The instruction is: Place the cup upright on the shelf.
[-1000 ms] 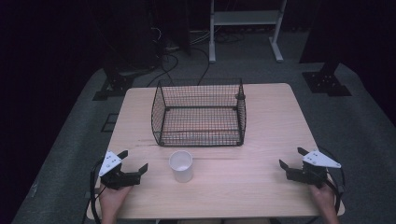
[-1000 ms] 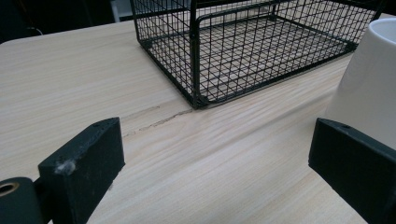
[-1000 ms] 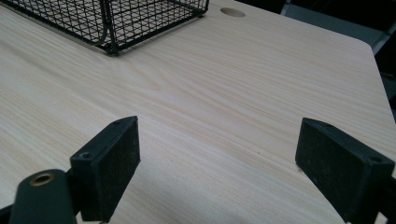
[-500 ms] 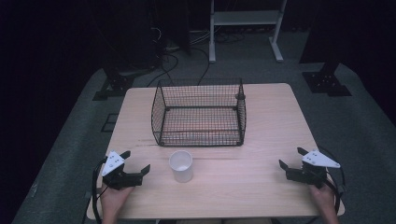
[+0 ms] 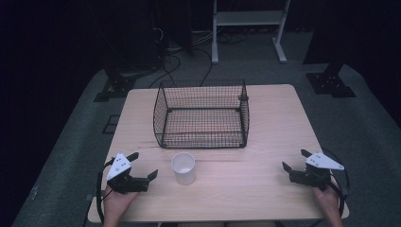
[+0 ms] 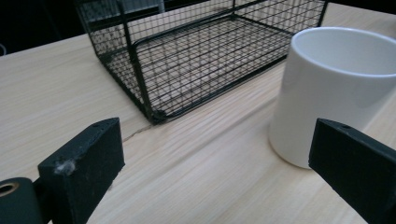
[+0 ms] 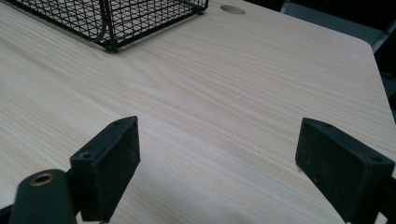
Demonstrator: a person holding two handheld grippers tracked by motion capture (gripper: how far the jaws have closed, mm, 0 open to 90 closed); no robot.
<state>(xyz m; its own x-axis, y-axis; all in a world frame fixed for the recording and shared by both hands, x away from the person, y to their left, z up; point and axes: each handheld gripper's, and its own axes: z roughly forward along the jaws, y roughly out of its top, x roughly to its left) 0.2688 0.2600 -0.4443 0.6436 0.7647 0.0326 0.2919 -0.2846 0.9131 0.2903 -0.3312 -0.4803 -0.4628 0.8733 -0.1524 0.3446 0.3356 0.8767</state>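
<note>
Two tongs and two things share one pale wooden surface [image 5: 265, 142], which is the biggest item here. Next in size is the black wire basket [image 5: 201, 116], standing upright at the middle of the surface toward the far side, with nothing inside it. Smaller is the white cup [image 5: 183, 168], upright and mouth up, just in front of the basket's near wall but apart from it.

Left tongs [image 5: 142, 177] lie low at the near left, jaws spread wide and holding nothing; in the left gripper view the cup [image 6: 334, 93] sits just ahead of the right-hand jaw, untouched. Right tongs [image 5: 295, 168] rest at the near right, well apart from the cup, jaws likewise wide and bare.

Judging by this, the work is at its opening step: the left tongs are lining up on the cup, likely to put it in the basket. The next move calls for sliding the left tongs forward and a little toward the cup so its wall sits between the jaws, then closing gently.
</note>
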